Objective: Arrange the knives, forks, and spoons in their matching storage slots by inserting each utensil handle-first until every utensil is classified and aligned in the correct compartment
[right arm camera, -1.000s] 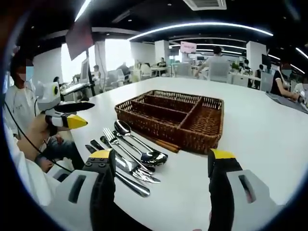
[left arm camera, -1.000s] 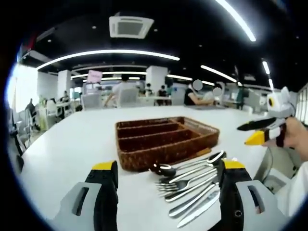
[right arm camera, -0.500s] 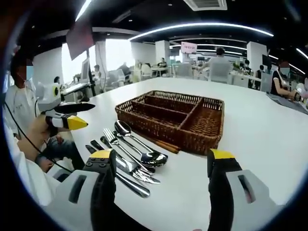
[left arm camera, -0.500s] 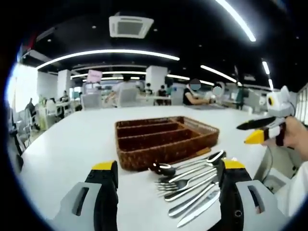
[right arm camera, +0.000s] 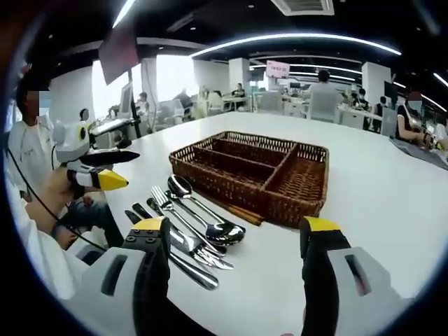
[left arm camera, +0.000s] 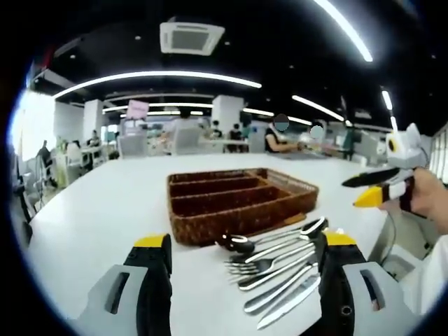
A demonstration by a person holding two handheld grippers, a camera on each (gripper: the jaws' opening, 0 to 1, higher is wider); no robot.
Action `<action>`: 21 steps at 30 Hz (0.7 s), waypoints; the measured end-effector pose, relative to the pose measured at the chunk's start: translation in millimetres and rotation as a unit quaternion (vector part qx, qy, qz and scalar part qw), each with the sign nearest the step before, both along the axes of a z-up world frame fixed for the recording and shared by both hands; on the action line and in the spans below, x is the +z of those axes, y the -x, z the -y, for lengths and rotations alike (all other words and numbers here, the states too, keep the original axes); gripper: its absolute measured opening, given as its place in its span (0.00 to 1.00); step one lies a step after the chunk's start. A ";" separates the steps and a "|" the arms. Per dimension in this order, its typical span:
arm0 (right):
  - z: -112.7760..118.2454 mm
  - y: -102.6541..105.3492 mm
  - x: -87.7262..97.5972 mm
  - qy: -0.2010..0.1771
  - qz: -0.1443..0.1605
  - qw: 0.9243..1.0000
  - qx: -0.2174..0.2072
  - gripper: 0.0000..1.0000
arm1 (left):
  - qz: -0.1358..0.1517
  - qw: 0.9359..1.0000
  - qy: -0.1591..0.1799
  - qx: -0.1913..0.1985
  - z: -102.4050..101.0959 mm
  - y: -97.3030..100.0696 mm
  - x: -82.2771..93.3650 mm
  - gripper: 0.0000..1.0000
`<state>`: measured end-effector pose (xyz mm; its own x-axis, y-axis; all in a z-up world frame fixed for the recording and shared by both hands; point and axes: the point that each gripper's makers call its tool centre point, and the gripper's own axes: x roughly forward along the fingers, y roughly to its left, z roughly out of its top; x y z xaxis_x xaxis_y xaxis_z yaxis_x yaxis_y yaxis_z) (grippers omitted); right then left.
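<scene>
Woven wicker tray [left arm camera: 241, 203], shiny steel cutlery [left arm camera: 276, 269]

In the right gripper view, we see our right gripper [right arm camera: 234, 234] low over the white counter [right arm camera: 378, 189], its yellow-tipped fingers [right arm camera: 318, 227] spread wide with nothing between them. Ahead sits a wicker cutlery tray [right arm camera: 253, 171] with long slots and one cross slot. Just beside its near edge lie spoons [right arm camera: 203, 210], a fork [right arm camera: 178, 224] and knives [right arm camera: 171, 255], side by side. The left gripper [right arm camera: 105, 168] hangs at the left, off the counter's edge.
</scene>
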<state>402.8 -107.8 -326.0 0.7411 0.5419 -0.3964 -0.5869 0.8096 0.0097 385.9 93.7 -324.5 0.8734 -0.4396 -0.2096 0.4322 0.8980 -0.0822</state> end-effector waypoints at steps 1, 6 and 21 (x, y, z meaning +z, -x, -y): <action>-0.4 -0.3 0.5 0.000 0.000 1.000 0.001 0.79 | 0.001 1.000 0.000 -0.001 0.8 0.4 0.1 0.86; -0.7 -1.6 1.3 0.004 0.002 1.000 0.002 0.78 | -0.001 1.000 0.002 -0.002 -5.0 -2.6 -2.2 0.86; -9.3 -6.6 2.2 0.015 -0.001 1.000 0.023 0.74 | -0.003 1.000 0.013 -0.010 4.7 -0.7 -6.6 0.86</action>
